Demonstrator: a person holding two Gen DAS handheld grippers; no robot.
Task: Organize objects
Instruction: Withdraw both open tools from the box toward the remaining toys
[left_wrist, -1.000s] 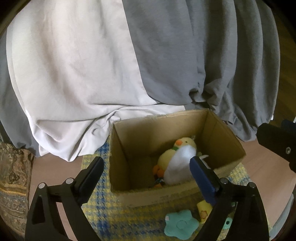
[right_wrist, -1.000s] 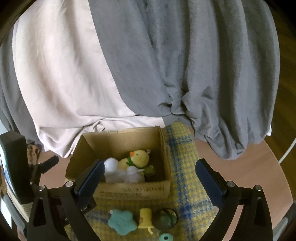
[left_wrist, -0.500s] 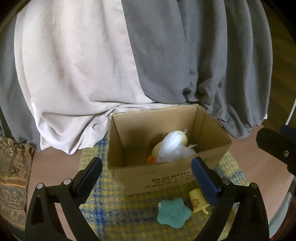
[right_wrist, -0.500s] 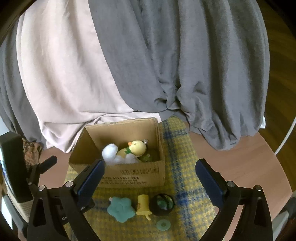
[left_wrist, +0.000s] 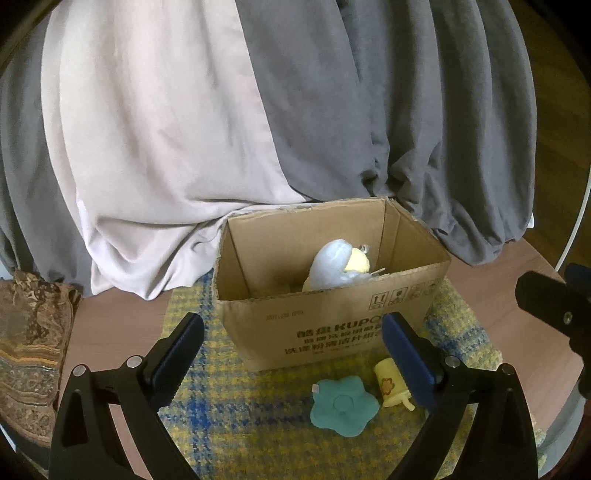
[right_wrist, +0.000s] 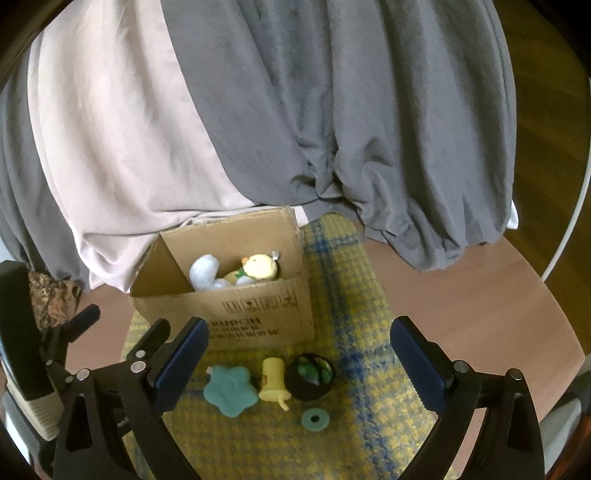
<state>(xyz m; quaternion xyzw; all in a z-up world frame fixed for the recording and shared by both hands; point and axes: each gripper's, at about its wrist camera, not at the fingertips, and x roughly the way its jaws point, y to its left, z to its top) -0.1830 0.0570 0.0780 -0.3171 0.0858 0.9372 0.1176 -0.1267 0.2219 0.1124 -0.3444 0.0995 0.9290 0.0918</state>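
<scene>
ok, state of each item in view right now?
box: open, upright on mat
plush chick: in box
star: flat on mat
yellow cup: on its side
black pot: on mat
ring: flat
left tongs: open, empty
right tongs: open, empty

Cardboard box (right_wrist: 236, 314): plain brown, dark printed lettering on front. Plush chick (right_wrist: 258, 267) inside: pale yellow, orange beak, green at neck; white fluffy plush (right_wrist: 203, 273) at its 9 o'clock. Mat (right_wrist: 347, 295): yellow weave, blue plaid stripes. Flower-shaped pad (right_wrist: 231, 389): teal. Small cup (right_wrist: 273, 380) at pad's 3 o'clock: pale yellow, orange flower print. Round container (right_wrist: 312, 376): black, green inside. Ring (right_wrist: 314, 419): teal. Drapes behind: grey cloth (right_wrist: 351, 110), pale beige cloth (right_wrist: 110, 147). Patterned cloth (left_wrist: 29, 350): brown paisley. Desk (right_wrist: 461, 295): reddish brown.
</scene>
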